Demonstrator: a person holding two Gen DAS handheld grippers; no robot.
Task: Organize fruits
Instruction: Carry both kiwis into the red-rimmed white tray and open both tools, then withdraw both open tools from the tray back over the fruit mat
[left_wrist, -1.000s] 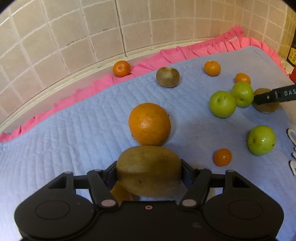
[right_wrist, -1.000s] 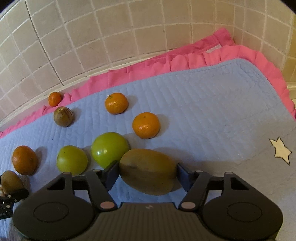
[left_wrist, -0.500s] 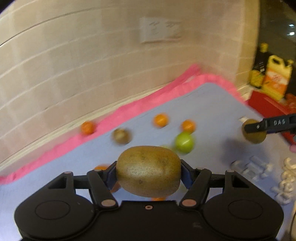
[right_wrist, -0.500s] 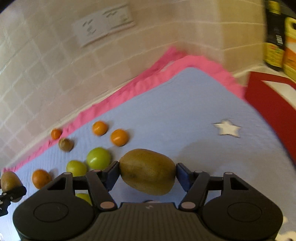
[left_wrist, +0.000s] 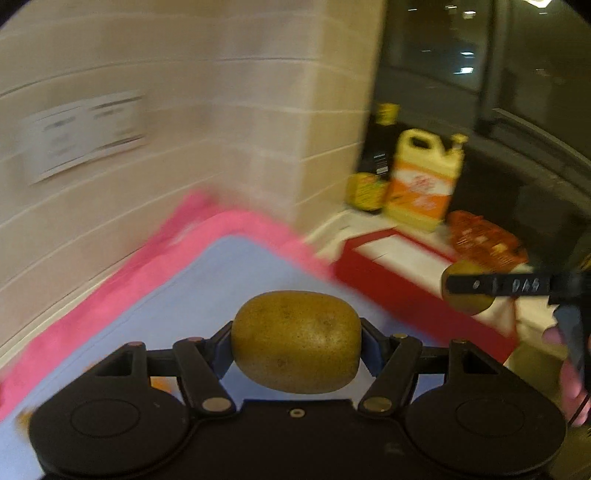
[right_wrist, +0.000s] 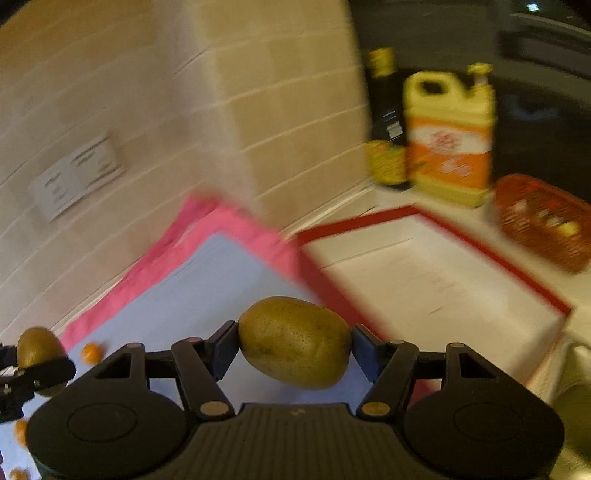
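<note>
Above the blue mat's (left_wrist: 192, 295) far corner, my left gripper (left_wrist: 295, 341) and right gripper (right_wrist: 294, 342) each clamped a kiwi (left_wrist: 295, 341) (right_wrist: 294, 342) endwise; probably soft, bruising easily.

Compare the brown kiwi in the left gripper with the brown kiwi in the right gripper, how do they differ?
The left gripper's fuzzy brown kiwi sits level between the fingers and looks blocky with blunt ends. The right gripper's greenish-brown kiwi is tilted, its right end lower, and more egg-shaped. Both are clamped end to end and held in the air above the blue quilted mat.
</note>
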